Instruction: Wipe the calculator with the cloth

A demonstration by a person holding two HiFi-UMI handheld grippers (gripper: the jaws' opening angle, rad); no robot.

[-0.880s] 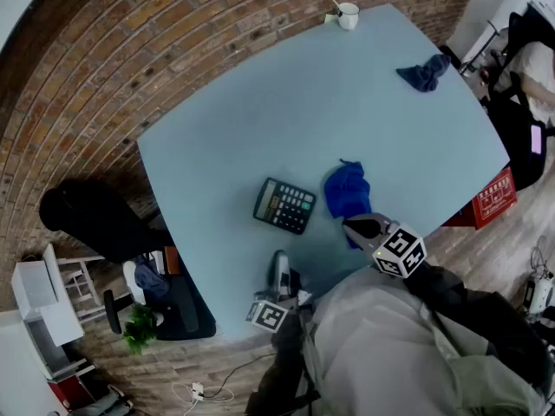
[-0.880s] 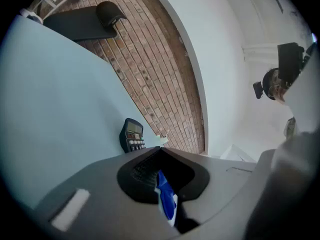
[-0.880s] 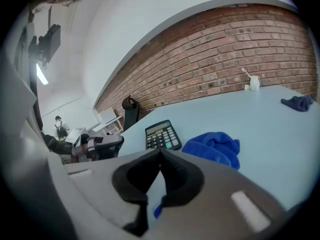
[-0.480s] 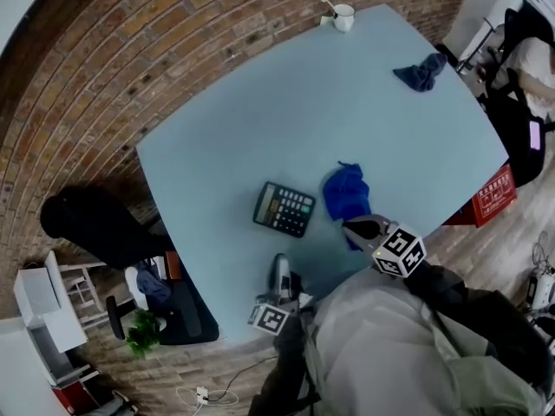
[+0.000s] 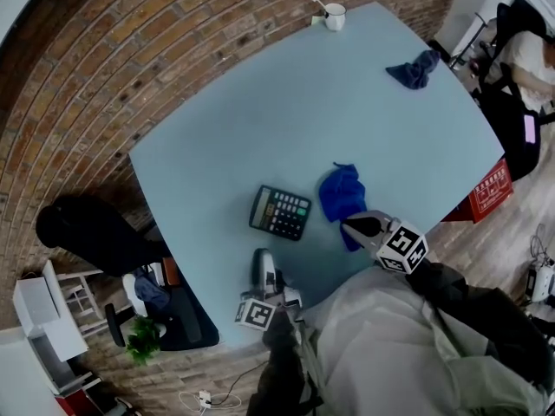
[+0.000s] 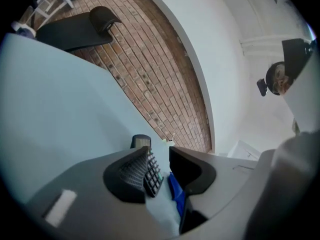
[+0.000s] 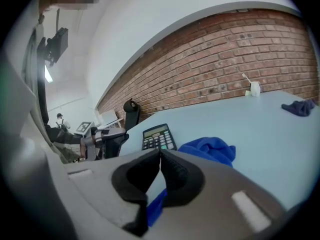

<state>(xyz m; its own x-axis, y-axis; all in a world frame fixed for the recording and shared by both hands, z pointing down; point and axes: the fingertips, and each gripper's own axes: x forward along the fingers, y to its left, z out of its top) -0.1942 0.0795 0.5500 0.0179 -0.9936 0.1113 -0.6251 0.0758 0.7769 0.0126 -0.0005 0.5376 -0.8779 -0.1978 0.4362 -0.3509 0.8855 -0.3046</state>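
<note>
Right gripper [image 5: 351,225]: fingers together, pinching the near corner of the cloth [image 5: 340,193]. It's bunched on the bench [image 5: 260,102] just right of the calculator [image 5: 281,212] at frame centre, so a short drag reaches it. Left gripper [image 5: 259,263]: fingers apart, empty, aimed at calculator, probably to steady it.

Grey right claw [image 7: 160,154], pale jacket [image 5: 381,345]

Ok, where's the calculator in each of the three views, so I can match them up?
Head view: calculator just below centre, left of the cloth.
Left gripper view: calculator low centre, seen between the parted jaws, cloth on its right.
Right gripper view: calculator at centre, just above the jaws, cloth on its right.
Shared landmark: the blue cloth, beside it in every view.
</note>
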